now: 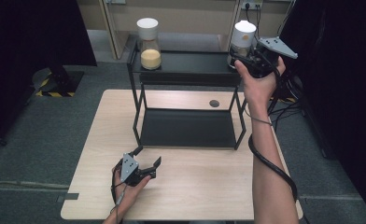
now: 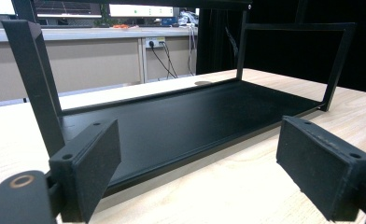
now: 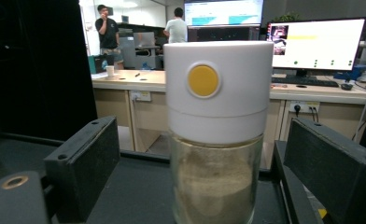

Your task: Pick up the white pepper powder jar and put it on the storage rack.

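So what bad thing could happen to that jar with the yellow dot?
The jar stands near the right end of the shelf's top, so a bump from the right gripper might tip it off. The jaws stand open on either side of it; lifted now, it would stay behind. The other jar looks safe, far from both grippers.
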{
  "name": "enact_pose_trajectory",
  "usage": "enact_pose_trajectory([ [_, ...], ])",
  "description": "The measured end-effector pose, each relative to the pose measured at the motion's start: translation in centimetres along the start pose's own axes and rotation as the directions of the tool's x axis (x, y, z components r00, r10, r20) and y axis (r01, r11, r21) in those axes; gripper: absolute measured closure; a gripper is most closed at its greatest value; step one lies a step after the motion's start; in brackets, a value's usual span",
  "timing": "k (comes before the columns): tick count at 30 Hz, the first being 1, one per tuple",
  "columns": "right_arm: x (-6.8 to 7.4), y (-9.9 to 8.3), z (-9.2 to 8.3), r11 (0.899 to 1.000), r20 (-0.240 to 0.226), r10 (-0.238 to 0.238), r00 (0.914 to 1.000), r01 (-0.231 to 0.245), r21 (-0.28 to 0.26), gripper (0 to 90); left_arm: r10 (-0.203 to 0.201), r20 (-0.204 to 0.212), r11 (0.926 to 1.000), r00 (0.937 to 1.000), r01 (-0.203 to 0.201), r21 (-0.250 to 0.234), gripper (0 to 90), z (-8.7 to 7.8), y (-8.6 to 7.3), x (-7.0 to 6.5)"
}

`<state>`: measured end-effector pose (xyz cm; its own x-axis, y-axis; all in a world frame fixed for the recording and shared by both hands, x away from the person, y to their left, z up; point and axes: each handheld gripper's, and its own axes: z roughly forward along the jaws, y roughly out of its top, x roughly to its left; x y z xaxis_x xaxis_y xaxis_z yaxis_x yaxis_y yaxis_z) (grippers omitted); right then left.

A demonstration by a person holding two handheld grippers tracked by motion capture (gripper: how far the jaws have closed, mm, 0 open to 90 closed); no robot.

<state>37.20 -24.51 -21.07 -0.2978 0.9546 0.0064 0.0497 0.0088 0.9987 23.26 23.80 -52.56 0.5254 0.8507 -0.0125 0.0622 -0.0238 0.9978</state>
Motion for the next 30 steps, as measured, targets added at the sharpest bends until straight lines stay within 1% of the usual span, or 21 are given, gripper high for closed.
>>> enact_pose_trajectory([
  [6,0.3,-0.3,-0.8,1.000,-0.008,-0.004,1.0000,0.004,0.003,10.6,0.001,0.000,1.0000,1.0000,-0.001,-0.001,13.2,0.0,0.0,0.0],
  [13,0.4,-1.4,-1.7,1.000,-0.008,0.004,1.0000,-0.004,0.005,10.6,0.004,-0.001,1.0000,1.0000,-0.004,-0.001,13.1,0.0,0.0,0.0],
  [16,0.4,-1.8,-2.1,1.000,-0.017,0.009,0.9998,-0.009,0.004,10.6,0.004,-0.002,1.0000,1.0000,-0.004,0.000,13.1,0.0,0.0,-0.1],
  [19,0.5,-2.1,-2.5,1.000,-0.028,0.003,0.9996,-0.003,0.003,10.6,0.005,-0.002,1.0000,1.0000,-0.005,-0.001,13.1,0.0,0.0,-0.1],
  [25,0.5,-3.2,-3.5,1.000,-0.042,0.013,0.9990,-0.014,-0.008,10.6,0.008,-0.003,1.0000,1.0000,-0.008,0.000,13.0,0.0,0.0,-0.1],
  [30,0.5,-4.0,-4.1,1.000,-0.046,0.001,0.9989,-0.001,-0.004,10.6,0.007,-0.004,1.0000,1.0000,-0.007,-0.002,13.0,0.0,0.0,-0.1],
])
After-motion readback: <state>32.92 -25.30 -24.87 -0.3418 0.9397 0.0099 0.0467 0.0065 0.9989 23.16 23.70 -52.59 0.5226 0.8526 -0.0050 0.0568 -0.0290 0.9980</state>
